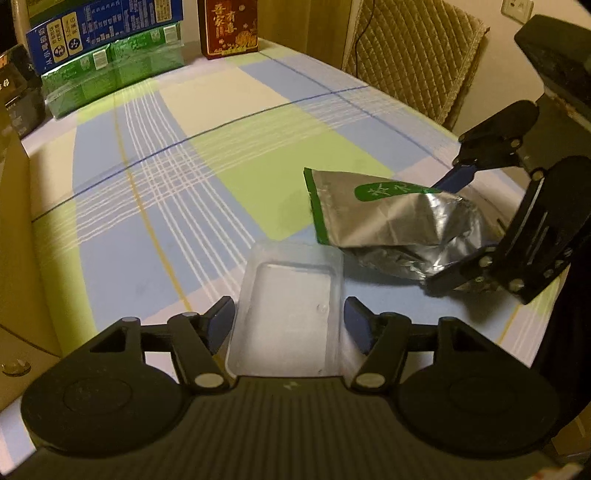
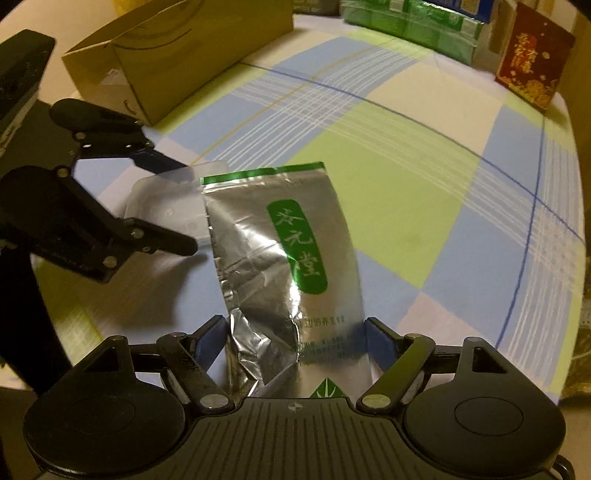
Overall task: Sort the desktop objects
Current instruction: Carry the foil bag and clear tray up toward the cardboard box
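Here, mid-bench, the left claw [image 1: 288,325] clamps a clear plastic tray [image 1: 291,310] while the right claw [image 2: 295,343] pinches a foil pouch [image 2: 280,251]; crumpled foil may slip, or the flimsy tray buckle.

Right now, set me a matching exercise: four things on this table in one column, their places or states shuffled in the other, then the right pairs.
Things:
1. clear plastic tray
2. silver foil pouch
3. red box
4. brown paper bag

Places or states:
A. standing at the far edge of the table
B. held between the left gripper's fingers
C. lying on its side, open end facing the camera in the right wrist view
D. crumpled, held between the right gripper's fingers

Pairs: 1-B, 2-D, 3-A, 4-C
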